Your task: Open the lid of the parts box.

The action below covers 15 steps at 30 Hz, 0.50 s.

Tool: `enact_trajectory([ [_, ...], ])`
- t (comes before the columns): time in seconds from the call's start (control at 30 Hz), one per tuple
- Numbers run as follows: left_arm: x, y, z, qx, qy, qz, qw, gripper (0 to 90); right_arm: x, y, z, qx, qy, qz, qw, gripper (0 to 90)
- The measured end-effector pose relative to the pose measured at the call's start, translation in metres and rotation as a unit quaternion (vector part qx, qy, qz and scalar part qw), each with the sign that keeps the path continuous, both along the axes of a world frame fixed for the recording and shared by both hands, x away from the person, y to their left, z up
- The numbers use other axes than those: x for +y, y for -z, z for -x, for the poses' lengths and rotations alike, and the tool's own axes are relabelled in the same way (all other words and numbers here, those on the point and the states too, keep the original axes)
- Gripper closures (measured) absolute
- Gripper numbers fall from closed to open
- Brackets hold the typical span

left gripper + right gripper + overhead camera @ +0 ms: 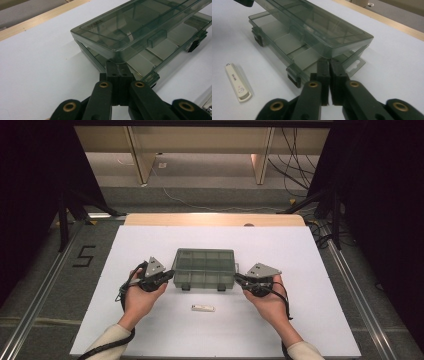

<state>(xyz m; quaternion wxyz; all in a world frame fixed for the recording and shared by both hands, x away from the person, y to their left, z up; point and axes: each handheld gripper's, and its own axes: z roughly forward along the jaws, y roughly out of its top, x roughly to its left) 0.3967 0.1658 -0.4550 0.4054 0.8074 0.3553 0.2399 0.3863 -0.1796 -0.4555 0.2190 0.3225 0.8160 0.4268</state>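
A translucent grey-green compartment box (204, 265) lies in the middle of the white table (150, 335). Its lid (130, 22) (312, 22) stands slightly lifted off the base (162, 50) (284, 42). My left gripper (171, 275) (117, 65) is shut, its tips pushed into the gap under the lid at the box's left end. At the right end my right gripper (237, 279) (329, 62) meets the lid's edge, its jaws a narrow slit apart with nothing between them. A small white stick (202, 308) (238, 82) lies in front of the box.
Two black latches (186, 287) hang on the box's near side. A wooden strip (215, 219) borders the table's far edge. Dark stands and cables stand beyond it, and a floor mark "5" (84, 256) sits at the left.
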Motion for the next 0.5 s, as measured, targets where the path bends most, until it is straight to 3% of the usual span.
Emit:
enact_trajectory([
  [0.1, -0.0009, -0.0018, 0.0001, 0.001, -0.004, 0.006, 1.0000, 89.7, 0.0000, -0.0005, 0.0001, 0.003, 0.008, 0.008, 0.9999, 80.0],
  [0.13, -0.0005, -0.0030, -0.0006, -0.006, -0.002, 0.003, 1.0000, 89.7, -0.0004, -0.0012, -0.0004, 0.012, 0.022, 0.006, 0.9997, 72.0],
  [0.23, -0.0004, -0.0041, -0.0011, -0.006, 0.001, 0.004, 1.0000, 89.7, -0.0006, -0.0036, -0.0004, 0.018, 0.031, 0.011, 0.9993, 70.4],
  [0.27, -0.0016, -0.0048, -0.0004, -0.005, -0.005, 0.009, 0.9999, 89.7, -0.0004, -0.0054, -0.0006, 0.008, 0.035, 0.003, 0.9993, 63.3],
  [0.4, -0.0024, -0.0061, -0.0006, -0.013, -0.005, 0.005, 0.9999, 89.6, 0.0013, -0.0063, -0.0014, -0.012, 0.040, 0.009, 0.9991, 55.2],
  [0.5, -0.0032, -0.0067, -0.0005, -0.016, -0.008, 0.007, 0.9998, 89.5, 0.0027, -0.0057, -0.0035, -0.031, 0.047, 0.012, 0.9983, 54.3],
])
